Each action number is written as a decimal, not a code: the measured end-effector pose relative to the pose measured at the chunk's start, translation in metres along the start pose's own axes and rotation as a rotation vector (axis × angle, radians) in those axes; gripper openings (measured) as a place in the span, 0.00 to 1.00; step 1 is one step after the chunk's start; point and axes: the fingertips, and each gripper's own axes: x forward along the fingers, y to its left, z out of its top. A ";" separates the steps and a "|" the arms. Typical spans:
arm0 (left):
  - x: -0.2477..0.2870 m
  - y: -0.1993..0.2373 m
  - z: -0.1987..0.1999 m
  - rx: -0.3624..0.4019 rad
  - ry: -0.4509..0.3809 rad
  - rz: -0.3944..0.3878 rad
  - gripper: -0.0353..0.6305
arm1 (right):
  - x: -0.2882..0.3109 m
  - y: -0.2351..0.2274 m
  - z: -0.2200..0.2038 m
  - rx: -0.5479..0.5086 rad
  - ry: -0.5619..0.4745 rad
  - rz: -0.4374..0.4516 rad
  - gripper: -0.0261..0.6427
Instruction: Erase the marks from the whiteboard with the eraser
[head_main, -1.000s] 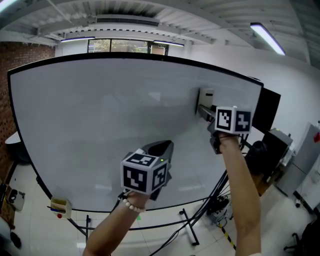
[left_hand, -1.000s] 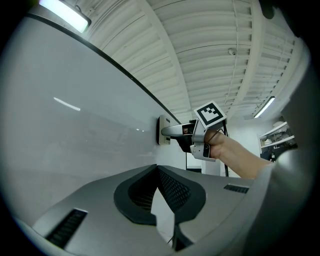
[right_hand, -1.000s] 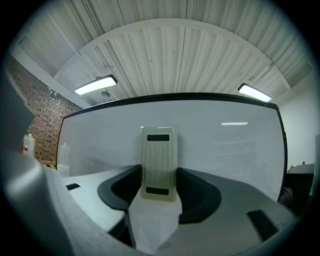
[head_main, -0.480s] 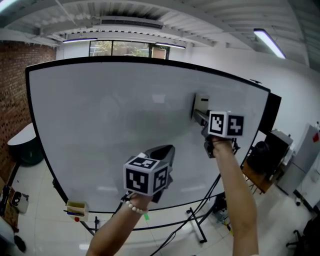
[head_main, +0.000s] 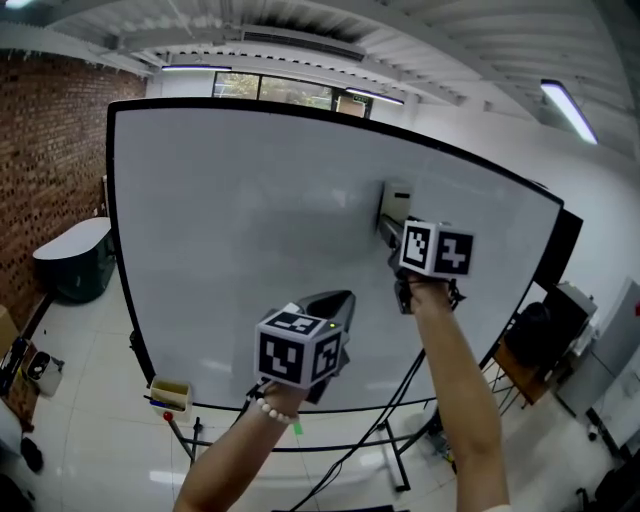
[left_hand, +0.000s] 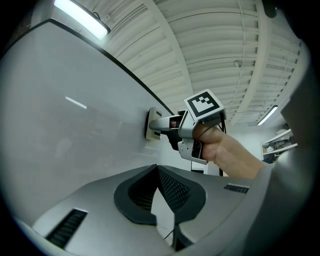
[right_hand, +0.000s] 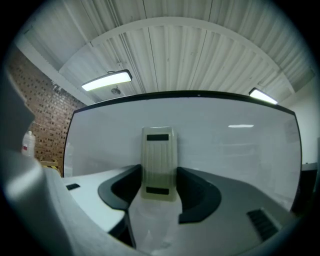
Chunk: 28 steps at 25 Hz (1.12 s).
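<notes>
Gripping cream ribbed rectangular plastic eraser tight in right gripper, flat against wide black-framed white whiteboard, right of centre; with left gripper clenched on nothing, lower, near the board

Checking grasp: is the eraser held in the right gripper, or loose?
Held: right gripper jaws clamp both sides of the eraser against the whiteboard.

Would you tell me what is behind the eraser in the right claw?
The whiteboard, with the eraser flat against it. The patch it covers is hidden, so any marks there cannot be seen.
</notes>
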 end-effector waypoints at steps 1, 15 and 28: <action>-0.007 0.005 0.000 0.003 0.001 0.002 0.03 | 0.001 0.010 0.001 0.004 -0.002 0.007 0.41; -0.167 0.148 0.034 0.026 0.026 0.018 0.03 | 0.036 0.212 0.015 0.024 0.002 -0.037 0.41; -0.262 0.239 0.047 -0.041 0.021 0.039 0.03 | 0.064 0.366 0.019 0.048 -0.001 -0.053 0.41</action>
